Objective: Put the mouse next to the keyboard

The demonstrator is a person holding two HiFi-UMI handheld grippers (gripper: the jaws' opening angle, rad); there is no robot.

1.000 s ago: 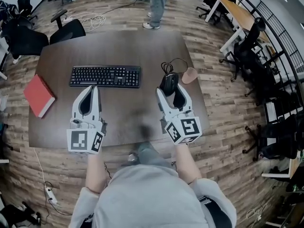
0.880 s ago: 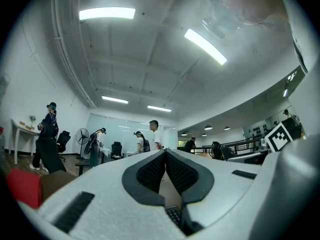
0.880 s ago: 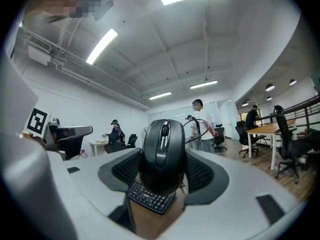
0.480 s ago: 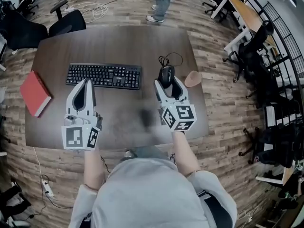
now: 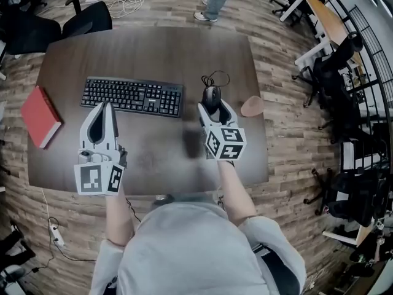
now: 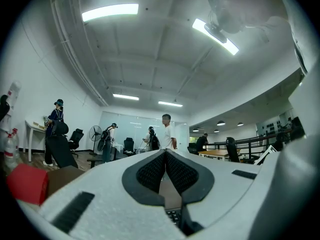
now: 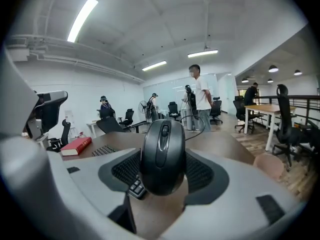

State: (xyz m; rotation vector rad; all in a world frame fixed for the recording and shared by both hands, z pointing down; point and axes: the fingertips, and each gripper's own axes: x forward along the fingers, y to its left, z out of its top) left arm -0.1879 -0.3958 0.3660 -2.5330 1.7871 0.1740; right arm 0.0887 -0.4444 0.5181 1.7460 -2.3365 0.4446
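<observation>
Jaws of right gripper [image 5: 212,105] clamp mouse [image 5: 211,94]; dark table [image 5: 153,54], plank floor [image 5: 288,146].

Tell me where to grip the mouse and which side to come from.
Grip the mouse across its two long flanks at mid-body, coming from its rear end, on the person's side. The flanks run roughly parallel, and the cable leaves the far end, so the rear is free. The right gripper holds it that way, fingers on either flank.

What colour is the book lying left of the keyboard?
The book is red, clearest in the head view.
</observation>
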